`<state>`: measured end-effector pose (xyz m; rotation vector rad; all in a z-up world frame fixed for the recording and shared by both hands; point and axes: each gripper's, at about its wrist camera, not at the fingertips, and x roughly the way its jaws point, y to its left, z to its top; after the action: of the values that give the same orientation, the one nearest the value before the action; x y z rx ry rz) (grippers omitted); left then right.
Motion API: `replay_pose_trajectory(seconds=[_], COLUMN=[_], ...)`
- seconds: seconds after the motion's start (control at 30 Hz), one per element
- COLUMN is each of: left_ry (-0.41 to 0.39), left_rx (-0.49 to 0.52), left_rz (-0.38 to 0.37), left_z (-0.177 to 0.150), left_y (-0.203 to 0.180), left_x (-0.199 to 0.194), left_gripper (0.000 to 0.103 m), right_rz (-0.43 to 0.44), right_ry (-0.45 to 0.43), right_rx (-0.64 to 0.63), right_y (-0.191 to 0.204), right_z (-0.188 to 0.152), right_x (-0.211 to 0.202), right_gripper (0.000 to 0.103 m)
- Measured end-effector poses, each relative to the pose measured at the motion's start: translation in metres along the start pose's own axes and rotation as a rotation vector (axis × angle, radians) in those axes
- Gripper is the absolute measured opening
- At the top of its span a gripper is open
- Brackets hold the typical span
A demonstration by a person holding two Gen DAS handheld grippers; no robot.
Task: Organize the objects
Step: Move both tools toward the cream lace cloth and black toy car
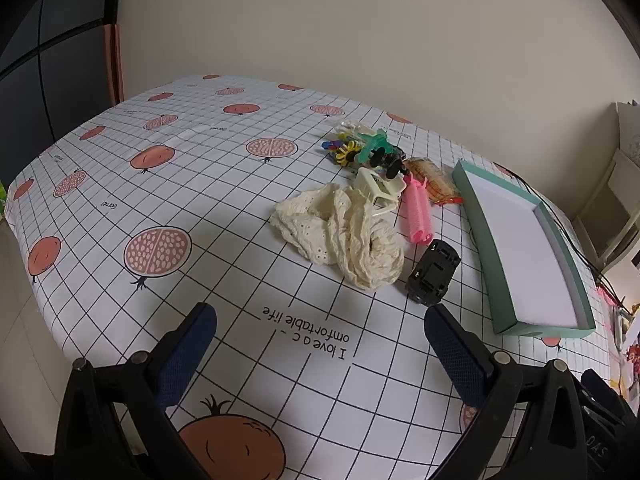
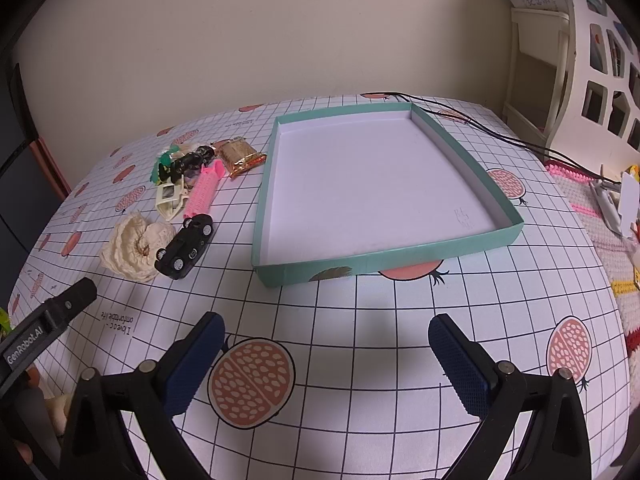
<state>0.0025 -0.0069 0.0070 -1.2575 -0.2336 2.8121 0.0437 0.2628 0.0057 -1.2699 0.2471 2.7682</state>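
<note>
A shallow teal box (image 2: 400,262) with a bare white floor lies on the tablecloth; its teal rim (image 1: 476,216) shows at the right of the left wrist view. Left of it sits a loose pile: a black toy car (image 2: 186,246) (image 1: 434,272), a cream lace scrunchie (image 2: 134,246) (image 1: 344,232), a pink hair roller (image 2: 204,188) (image 1: 418,210), a cream claw clip (image 2: 172,196) (image 1: 380,192), a gold snack packet (image 2: 240,156) (image 1: 434,182) and small colourful hair ties (image 1: 344,150). My left gripper (image 1: 320,344) is open, short of the car. My right gripper (image 2: 326,356) is open before the box.
A white tablecloth (image 2: 360,320) with a black grid and pomegranate prints covers the table. Black cables (image 2: 500,136) run past the box's far right corner. A knitted pink and white mat (image 2: 592,216) with small items lies at the right edge. A white shelf (image 2: 576,60) stands beyond.
</note>
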Motion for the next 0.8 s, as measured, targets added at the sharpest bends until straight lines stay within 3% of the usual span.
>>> replay_pose_trajectory(seconds=[0.47, 0.8], left_ry=[0.007, 0.114], left_rx=[0.005, 0.058], left_rz=[-0.057, -0.009], left_z=[0.006, 0.073], left_y=[-0.005, -0.012], left_x=[-0.005, -0.022], left_gripper=[0.103, 0.103], right_rz=[0.007, 0.076], right_ry=[0.0, 0.008], right_rx=[-0.002, -0.029], right_y=[0.003, 0.024], right_z=[0.001, 0.068], right_x=[0.0, -0.024], right_gripper=[0.103, 0.103])
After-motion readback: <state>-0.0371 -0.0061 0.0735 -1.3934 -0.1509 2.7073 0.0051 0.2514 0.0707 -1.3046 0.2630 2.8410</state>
